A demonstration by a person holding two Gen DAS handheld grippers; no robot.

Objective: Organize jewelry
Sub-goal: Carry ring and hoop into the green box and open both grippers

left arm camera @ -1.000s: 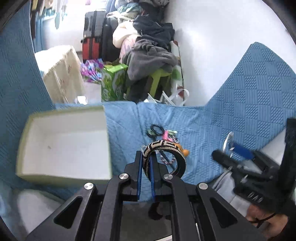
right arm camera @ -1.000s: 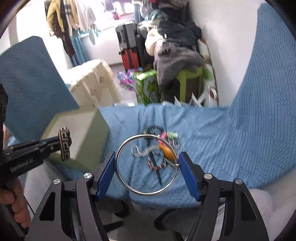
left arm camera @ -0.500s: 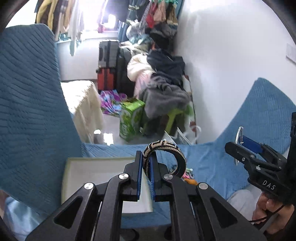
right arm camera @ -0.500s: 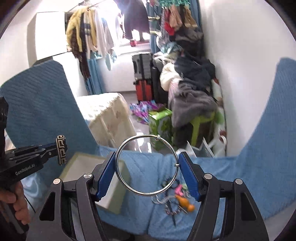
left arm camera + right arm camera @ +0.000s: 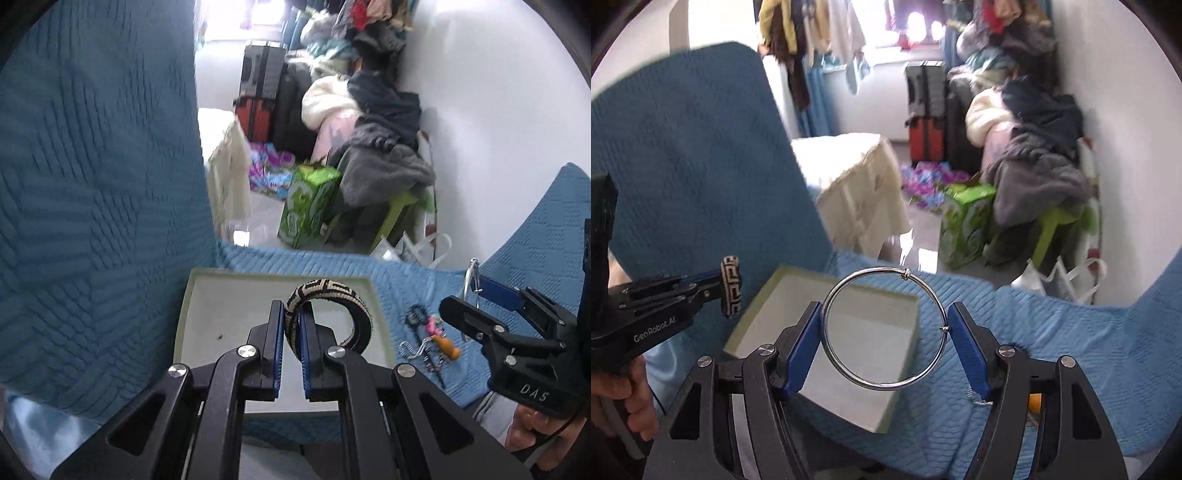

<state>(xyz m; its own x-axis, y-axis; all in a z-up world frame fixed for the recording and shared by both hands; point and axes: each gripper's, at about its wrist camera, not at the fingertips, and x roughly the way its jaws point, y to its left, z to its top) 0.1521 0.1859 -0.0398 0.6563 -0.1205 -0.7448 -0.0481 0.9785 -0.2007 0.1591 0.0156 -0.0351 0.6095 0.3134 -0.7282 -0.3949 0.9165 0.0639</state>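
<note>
upright, woven bangle edge-on

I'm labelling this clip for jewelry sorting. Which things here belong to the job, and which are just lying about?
Job:
- woven bangle in the left gripper
- silver ring in the right gripper
- open box
- jewelry pile on the blue cover

Lying about:
- suitcases
- clothes heap
- green carton

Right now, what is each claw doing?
Left gripper: closed on the woven bangle.
Right gripper: closed on the silver ring.
</note>
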